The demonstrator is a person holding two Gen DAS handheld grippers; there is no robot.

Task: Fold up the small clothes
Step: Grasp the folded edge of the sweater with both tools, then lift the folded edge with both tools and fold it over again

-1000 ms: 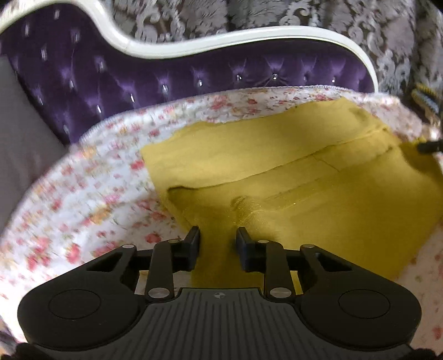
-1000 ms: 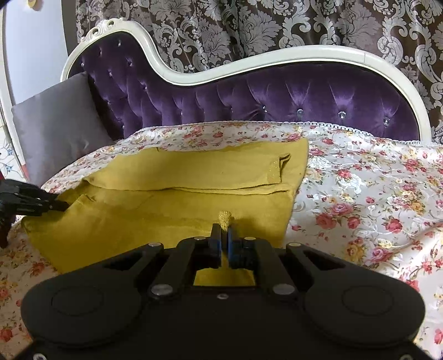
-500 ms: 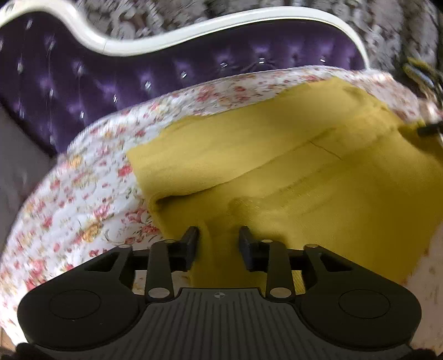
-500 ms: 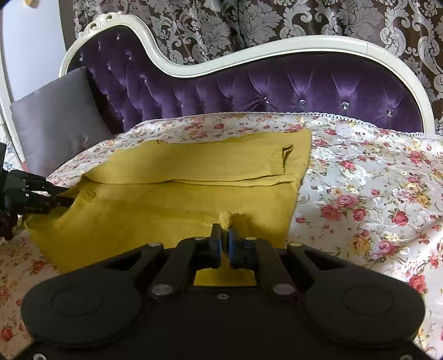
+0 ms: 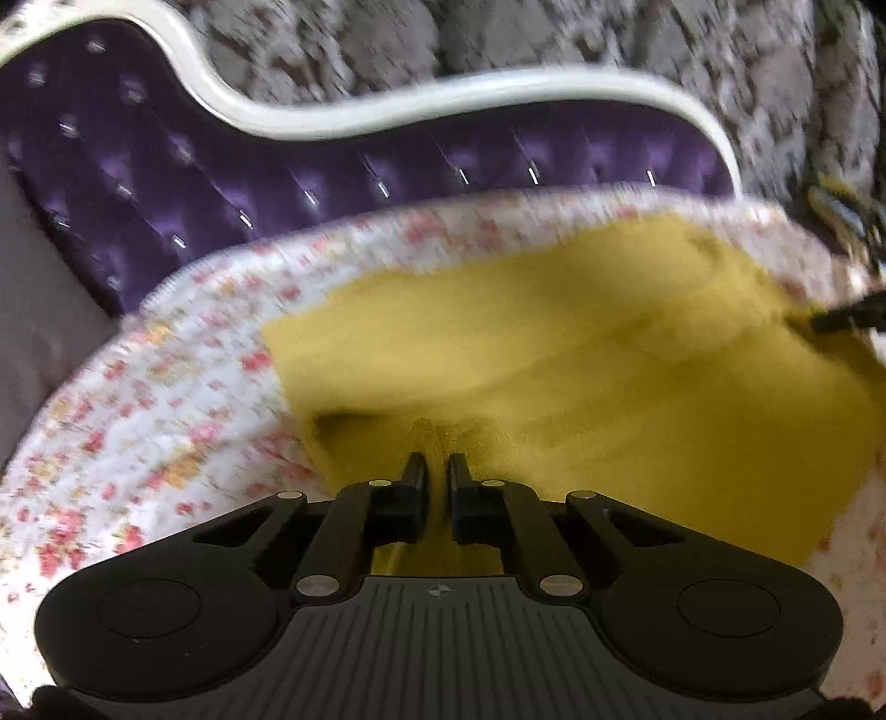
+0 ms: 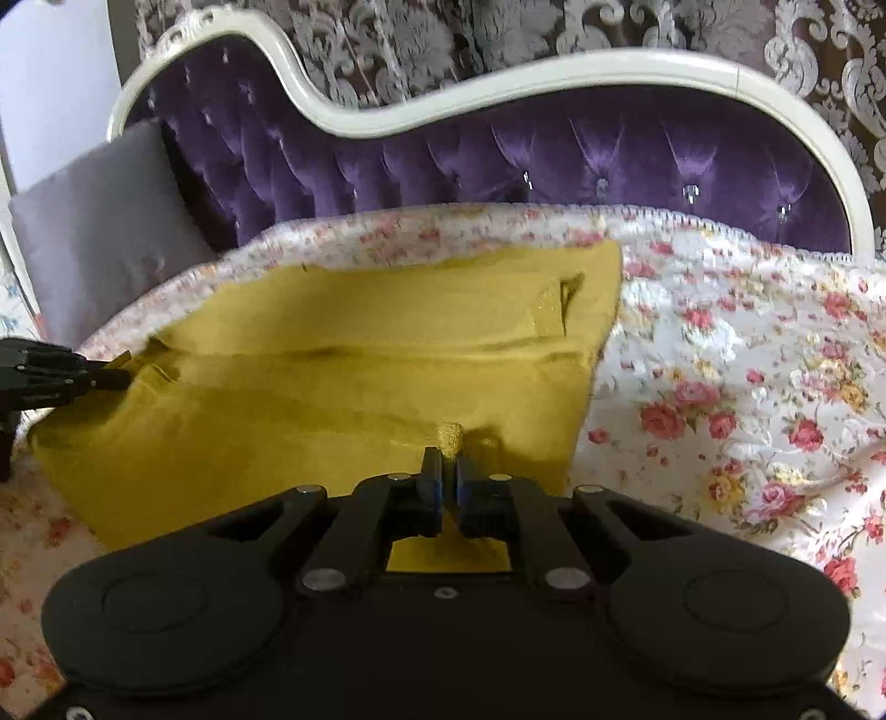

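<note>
Left tongs have just been closing and are now clenched on a small pinch of the yellow garment, fabric bunched up between the pads at its near-left edge. Right tongs clenched on the same garment, a little nub of knit poking up between the tips at the near edge, toward its right end. In the right wrist view the left tongs show at the far left, tips at the garment's left corner. Garment lies spread on the floral bedspread, partly folded: a far layer doubled over, with a sleeve cuff lying near its right end. Bedspread covers the seat of a purple tufted chaise with a white curved frame. Grey cushion leans at the chaise's left end. Patterned curtain hangs behind. Left wrist view is motion-blurred.
</note>
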